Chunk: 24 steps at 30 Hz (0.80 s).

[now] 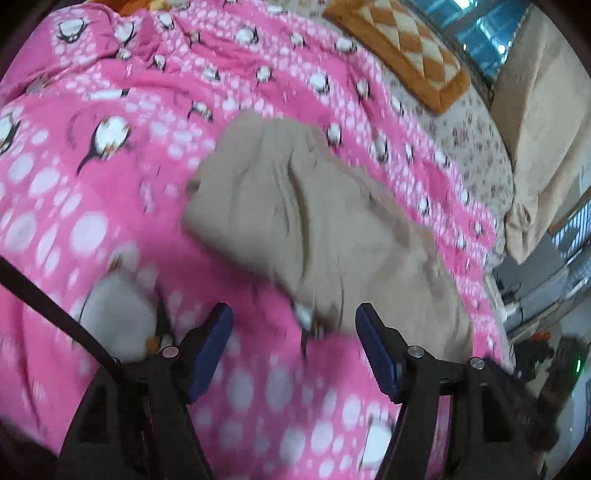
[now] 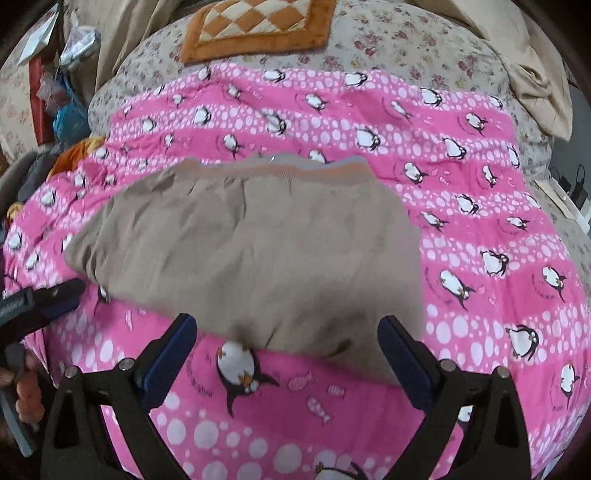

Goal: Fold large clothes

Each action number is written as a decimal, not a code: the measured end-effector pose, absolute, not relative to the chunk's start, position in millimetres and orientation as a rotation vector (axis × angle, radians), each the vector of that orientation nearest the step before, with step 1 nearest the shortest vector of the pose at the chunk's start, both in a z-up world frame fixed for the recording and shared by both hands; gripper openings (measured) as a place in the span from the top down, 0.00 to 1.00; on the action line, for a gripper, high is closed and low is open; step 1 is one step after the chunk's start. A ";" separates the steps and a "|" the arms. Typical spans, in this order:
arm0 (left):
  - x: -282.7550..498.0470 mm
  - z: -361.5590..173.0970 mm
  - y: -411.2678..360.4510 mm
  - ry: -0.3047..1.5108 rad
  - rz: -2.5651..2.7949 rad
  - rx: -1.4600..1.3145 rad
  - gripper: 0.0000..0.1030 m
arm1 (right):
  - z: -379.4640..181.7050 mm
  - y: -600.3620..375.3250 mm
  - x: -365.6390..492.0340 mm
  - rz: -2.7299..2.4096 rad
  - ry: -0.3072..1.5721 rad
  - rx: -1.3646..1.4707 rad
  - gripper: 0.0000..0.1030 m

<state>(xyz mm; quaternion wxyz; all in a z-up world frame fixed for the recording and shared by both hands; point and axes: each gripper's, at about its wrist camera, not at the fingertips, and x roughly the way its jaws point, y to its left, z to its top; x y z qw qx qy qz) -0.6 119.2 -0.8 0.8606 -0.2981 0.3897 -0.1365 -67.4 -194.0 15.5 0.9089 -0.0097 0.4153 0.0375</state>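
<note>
A tan garment (image 2: 255, 243) lies folded into a compact block on a pink penguin-print blanket (image 2: 480, 221); its ribbed grey-and-orange band (image 2: 288, 168) runs along the far edge. It also shows in the left wrist view (image 1: 317, 221), blurred. My right gripper (image 2: 287, 332) is open and empty, just short of the garment's near edge. My left gripper (image 1: 293, 326) is open and empty, beside the garment's near end. The left gripper also shows in the right wrist view (image 2: 55, 295), at the garment's left corner.
The blanket covers a floral-print bed (image 2: 406, 40). An orange-and-cream checked cushion (image 2: 258, 26) lies at the far side. Beige cloth (image 2: 535, 81) hangs at the far right. Bags and clutter (image 2: 62, 92) stand at the far left, past the bed edge.
</note>
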 end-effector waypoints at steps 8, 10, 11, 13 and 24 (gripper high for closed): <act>69.1 0.1 143.3 0.776 -0.276 -0.881 0.77 | 5.3 -183.5 -71.4 0.092 0.890 -0.101 0.03; 64.9 4.8 145.1 0.764 -0.240 -0.846 1.00 | 7.4 -187.1 -72.4 0.083 0.888 -0.100 0.03; 62.5 5.8 145.0 0.760 -0.221 -0.833 1.00 | 8.8 -189.7 -73.6 0.079 0.887 -0.096 0.03; 56.8 11.2 138.5 0.751 -0.182 -0.797 1.00 | 13.8 -198.9 -76.8 0.062 0.880 -0.079 0.03; 47.2 98.5 -25.2 0.628 -0.510 -0.615 1.00 | 38.1 -303.4 -103.6 -0.117 0.850 0.136 0.03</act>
